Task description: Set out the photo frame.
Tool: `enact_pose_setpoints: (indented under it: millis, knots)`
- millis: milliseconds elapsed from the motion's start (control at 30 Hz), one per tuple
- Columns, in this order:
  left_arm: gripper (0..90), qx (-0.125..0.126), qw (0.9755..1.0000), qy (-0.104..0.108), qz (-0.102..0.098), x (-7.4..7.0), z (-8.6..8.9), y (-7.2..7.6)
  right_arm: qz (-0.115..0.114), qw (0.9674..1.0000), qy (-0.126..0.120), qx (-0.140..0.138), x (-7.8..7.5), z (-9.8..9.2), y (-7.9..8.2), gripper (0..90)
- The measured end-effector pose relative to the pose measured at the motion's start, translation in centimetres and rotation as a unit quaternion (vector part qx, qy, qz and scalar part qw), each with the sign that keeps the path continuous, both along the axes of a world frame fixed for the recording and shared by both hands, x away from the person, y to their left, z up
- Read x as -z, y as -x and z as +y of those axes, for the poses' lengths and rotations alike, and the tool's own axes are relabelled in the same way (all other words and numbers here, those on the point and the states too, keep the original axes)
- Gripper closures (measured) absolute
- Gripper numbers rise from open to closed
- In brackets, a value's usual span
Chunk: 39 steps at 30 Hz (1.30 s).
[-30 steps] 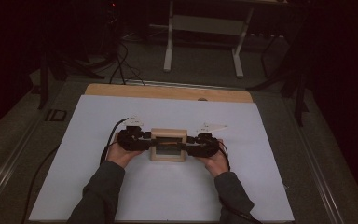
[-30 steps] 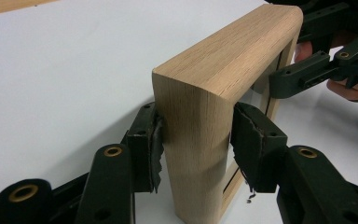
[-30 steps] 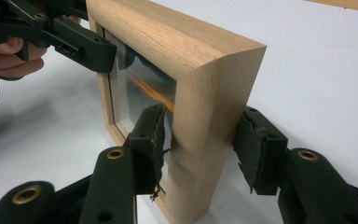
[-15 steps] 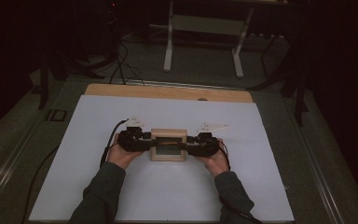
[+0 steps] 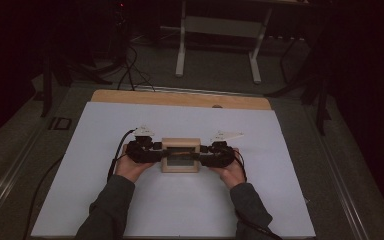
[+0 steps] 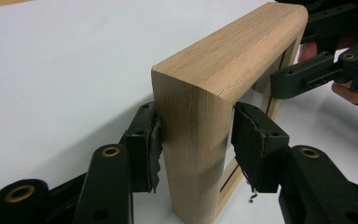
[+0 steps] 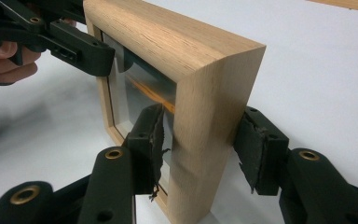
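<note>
Mid-bench, frame (image 5: 180, 155) stands upright, left gripper (image 6: 193, 142) and right gripper (image 7: 200, 144) each straddling a side post, pads barely touching. Stiff oak, fragile glass: grip wood only, clamp evenly.

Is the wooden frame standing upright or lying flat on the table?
Upright. The wooden frame stands on its lower edge on the white table, its top side level.

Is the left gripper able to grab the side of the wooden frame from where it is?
Probably yes. The left gripper already has one jaw on each side of the wooden frame, which stands upright on the white table. One pad touches the wood, the other sits barely off it, and nothing blocks them.
</note>
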<state>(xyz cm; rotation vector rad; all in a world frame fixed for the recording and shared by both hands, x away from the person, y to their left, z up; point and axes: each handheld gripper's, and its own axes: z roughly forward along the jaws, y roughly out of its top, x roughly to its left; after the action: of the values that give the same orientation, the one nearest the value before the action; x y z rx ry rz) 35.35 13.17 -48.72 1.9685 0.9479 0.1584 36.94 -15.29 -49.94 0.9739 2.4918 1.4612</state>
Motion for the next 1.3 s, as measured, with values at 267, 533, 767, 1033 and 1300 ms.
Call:
enact_pose_setpoints:
  millis: [267, 533, 767, 1033, 1300]
  knots:
    - [47.5, 0.003, 1.0000, -0.004, 0.004, 0.4, -0.2, 0.1, 0.000, 1.0000, 0.005, -0.006, 0.0, 0.0, 0.1, 48.7]
    - [42.6, -0.005, 1.0000, 0.002, 0.004, 0.6, 0.3, 0.5, 0.003, 0.9999, 0.008, -0.007, -0.1, -0.1, 0.1, 43.8]
    - [42.0, -0.006, 1.0000, 0.005, 0.003, 0.2, 1.1, 1.0, 0.002, 0.9998, 0.016, -0.010, -0.6, -0.3, 0.1, 41.7]
    - [42.1, -0.004, 0.9999, -0.011, -0.002, -0.3, 1.6, 1.9, 0.002, 0.9995, 0.027, -0.017, -1.0, -0.9, 0.3, 41.5]
    - [42.1, -0.008, 0.9999, -0.013, -0.003, -0.7, 2.6, 2.7, 0.001, 0.9990, 0.039, -0.023, -1.4, -1.5, 0.6, 41.4]
